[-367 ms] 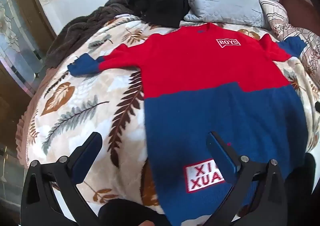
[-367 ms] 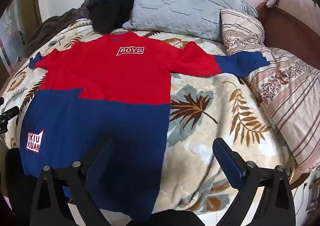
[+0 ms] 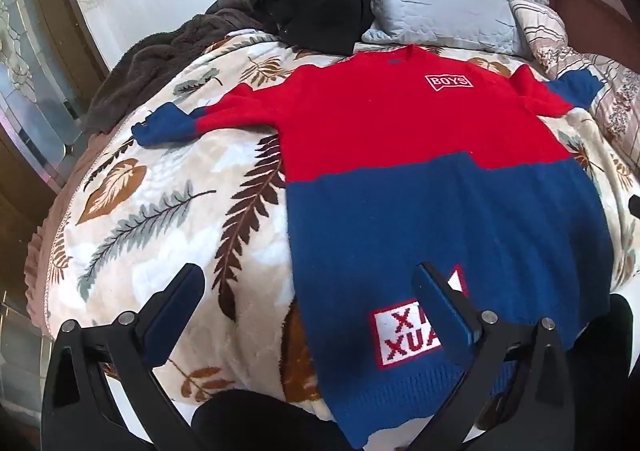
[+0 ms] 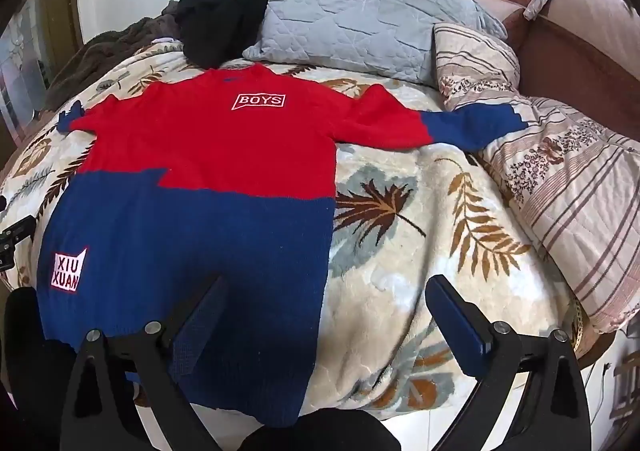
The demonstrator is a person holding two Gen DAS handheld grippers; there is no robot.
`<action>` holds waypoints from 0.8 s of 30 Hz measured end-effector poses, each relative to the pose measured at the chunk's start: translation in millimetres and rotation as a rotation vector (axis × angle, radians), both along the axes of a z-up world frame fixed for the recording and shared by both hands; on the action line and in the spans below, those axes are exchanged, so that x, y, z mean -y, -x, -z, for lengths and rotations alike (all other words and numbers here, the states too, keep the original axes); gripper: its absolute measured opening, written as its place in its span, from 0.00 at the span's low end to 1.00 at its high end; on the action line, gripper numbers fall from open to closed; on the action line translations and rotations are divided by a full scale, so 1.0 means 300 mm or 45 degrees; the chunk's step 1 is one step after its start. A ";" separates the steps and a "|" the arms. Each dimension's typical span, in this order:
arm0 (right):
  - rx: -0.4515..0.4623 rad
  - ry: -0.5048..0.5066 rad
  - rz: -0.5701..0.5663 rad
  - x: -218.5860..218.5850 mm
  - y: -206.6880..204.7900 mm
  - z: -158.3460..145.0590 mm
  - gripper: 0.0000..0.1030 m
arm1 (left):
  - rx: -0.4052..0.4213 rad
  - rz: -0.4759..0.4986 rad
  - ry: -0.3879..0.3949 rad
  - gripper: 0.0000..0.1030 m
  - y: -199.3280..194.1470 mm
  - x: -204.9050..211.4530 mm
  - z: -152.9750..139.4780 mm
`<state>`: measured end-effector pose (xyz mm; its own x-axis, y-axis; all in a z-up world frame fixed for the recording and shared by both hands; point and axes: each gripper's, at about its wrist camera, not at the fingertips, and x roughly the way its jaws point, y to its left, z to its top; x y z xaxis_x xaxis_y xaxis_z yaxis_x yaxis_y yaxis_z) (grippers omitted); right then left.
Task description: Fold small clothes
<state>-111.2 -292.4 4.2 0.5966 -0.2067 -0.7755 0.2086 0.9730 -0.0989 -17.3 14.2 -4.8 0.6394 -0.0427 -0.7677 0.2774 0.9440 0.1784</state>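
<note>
A: Sweater (image 3: 420, 179) position?
B: Flat on the leaf-print blanket (image 3: 160, 211), front up. Long axis runs from near bed edge to pillows; collar toward the grey pillow (image 4: 360, 23), hem toward the grippers. Sleeves spread sideways, blue cuffs outward.
A: Tongs?
B: Left gripper (image 3: 308, 291) wide, nothing between; one finger over blanket, the other over the XIU XUAN patch (image 3: 404, 335). Right gripper (image 4: 324, 299) wide too, empty, straddling the sweater's side edge.
A: Change from a moment ago?
B: Barely any. Sweater unmoved; both views almost identical, jaws just as wide.
</note>
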 end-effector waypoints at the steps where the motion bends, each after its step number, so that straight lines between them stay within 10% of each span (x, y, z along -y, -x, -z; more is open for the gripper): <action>1: 0.003 0.006 -0.003 -0.002 0.001 0.006 0.97 | 0.010 0.003 0.001 1.00 0.002 0.002 -0.005; 24: -0.024 0.131 -0.078 -0.018 0.000 -0.007 0.97 | -0.002 0.157 0.027 1.00 -0.015 0.100 -0.005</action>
<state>-111.2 -287.0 6.4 0.5961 -0.2494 -0.7632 0.1463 0.9683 -0.2023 -12.9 -15.6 -3.2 0.6268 -0.1374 -0.7669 0.3921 0.9062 0.1582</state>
